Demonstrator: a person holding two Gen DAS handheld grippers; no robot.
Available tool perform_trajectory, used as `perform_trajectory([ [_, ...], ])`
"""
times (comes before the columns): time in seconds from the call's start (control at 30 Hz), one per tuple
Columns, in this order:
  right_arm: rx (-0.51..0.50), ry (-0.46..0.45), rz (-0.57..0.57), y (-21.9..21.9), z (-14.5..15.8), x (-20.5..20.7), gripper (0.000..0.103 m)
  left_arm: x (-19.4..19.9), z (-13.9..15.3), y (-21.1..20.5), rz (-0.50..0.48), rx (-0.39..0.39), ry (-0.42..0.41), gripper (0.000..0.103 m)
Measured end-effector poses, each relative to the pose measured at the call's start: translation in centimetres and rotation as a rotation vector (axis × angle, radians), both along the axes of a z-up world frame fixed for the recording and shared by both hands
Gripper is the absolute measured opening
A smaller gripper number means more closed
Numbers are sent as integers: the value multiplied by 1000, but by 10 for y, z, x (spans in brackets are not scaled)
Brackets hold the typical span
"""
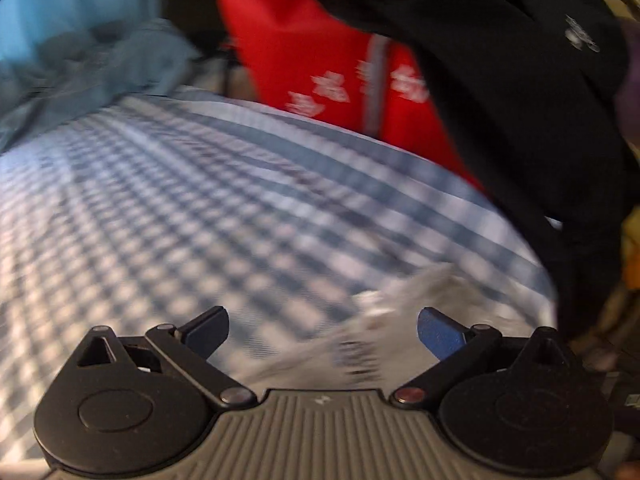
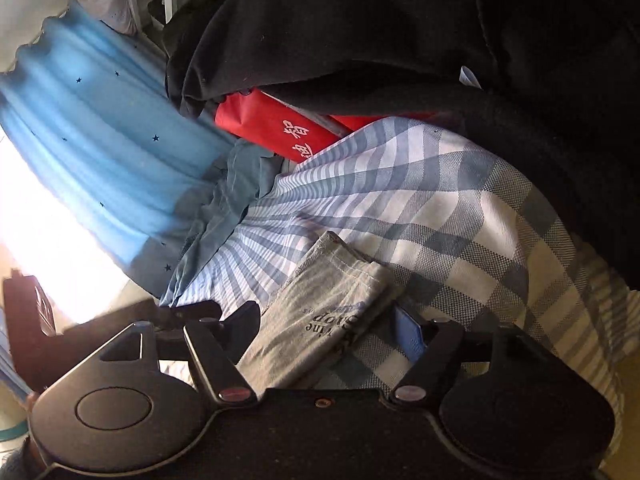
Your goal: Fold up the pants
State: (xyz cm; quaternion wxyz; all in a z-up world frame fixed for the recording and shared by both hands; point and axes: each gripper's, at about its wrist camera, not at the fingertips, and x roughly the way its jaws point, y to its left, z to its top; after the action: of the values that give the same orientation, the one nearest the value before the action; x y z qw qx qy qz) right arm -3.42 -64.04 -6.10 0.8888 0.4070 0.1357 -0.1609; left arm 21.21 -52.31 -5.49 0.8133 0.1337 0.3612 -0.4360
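right wrist: folded pants (image 2: 320, 312) between open right claw (image 2: 326, 330) fingers.

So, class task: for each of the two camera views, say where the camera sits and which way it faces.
Left wrist: behind the open left gripper, looking low across the checked sheet; its blue-padded fingers show.
Right wrist: behind the open right gripper, looking down at the folded grey pants between its fingers.
Shared: sheet, pants, red bag, black garment.
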Motion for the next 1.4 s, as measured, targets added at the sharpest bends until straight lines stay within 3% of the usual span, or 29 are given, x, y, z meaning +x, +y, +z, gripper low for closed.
perform_trajectory([
  [0.07,-3,10,-21,-2,-1,4,61,-1,-6,-18,-19,50,-18,102],
  [0.13,0,18,-42,-5,-4,5,41,2,-18,-37,10,122,-21,102],
  [0.23,41,8,-79,-10,-13,0,20,16,-35,-57,44,179,11,103],
  [0.3,79,-12,-94,-13,-18,-3,16,19,-40,-63,55,176,7,103],
  [0.4,107,-30,-120,-11,-20,-5,20,21,-41,-73,99,192,4,103],
  [0.57,89,-17,-151,-7,-16,-1,16,25,-26,-70,147,180,44,100],
  [0.67,-79,24,-109,7,-5,6,6,31,-5,-56,148,113,133,100],
  [0.83,-585,140,-14,71,18,19,6,54,19,-30,112,-17,504,100],
  [0.93,-822,212,58,109,22,29,6,58,19,-24,57,-57,694,100],
  [1.0,-904,232,89,126,22,34,6,52,18,-24,18,-46,721,100],
  [1.17,-991,275,130,146,19,43,6,34,5,-20,46,16,665,98],
  [1.3,-1004,285,144,150,19,45,6,35,-7,-12,99,3,683,87],
  [1.37,-1011,290,149,150,17,47,6,37,-13,-4,134,-24,698,75],
  [1.4,-1013,291,150,152,18,45,6,38,-15,0,159,-40,693,63],
])
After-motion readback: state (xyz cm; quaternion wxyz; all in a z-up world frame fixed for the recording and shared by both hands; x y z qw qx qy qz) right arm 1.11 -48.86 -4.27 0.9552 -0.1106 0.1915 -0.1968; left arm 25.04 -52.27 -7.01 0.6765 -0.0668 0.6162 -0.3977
